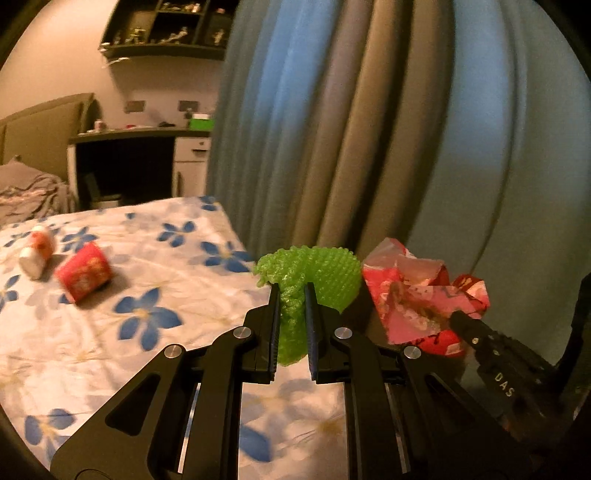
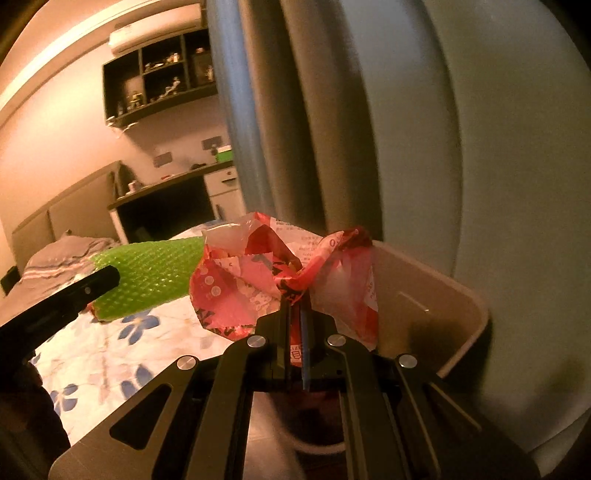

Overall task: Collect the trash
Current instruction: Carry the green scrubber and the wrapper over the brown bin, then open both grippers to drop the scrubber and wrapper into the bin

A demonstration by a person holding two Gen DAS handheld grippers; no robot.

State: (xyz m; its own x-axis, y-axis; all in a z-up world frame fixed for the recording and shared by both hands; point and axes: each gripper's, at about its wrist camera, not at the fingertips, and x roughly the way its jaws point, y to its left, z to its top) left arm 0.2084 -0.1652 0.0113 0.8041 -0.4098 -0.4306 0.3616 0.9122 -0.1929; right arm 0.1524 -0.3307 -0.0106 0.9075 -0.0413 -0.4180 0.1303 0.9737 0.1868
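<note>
My left gripper [image 1: 291,295] is shut on a green foam net sleeve [image 1: 321,273] and holds it above the right edge of the bed; the sleeve also shows in the right wrist view [image 2: 147,273]. My right gripper [image 2: 295,306] is shut on a crumpled red and pink snack wrapper [image 2: 258,280], held over a beige bin [image 2: 443,295] beside the bed. The wrapper [image 1: 413,295] and the right gripper's fingers [image 1: 476,332] show at the right of the left wrist view. A red paper cup [image 1: 83,273] and a small white and orange bottle [image 1: 37,251] lie on the flowered bedsheet.
The bed with a white sheet with blue flowers [image 1: 129,314] fills the left. A blue-grey curtain [image 1: 369,129] hangs right behind the grippers. A desk [image 1: 140,133] and a wall shelf [image 1: 162,29] stand far back. A grey blanket [image 1: 29,192] lies at the bed's head.
</note>
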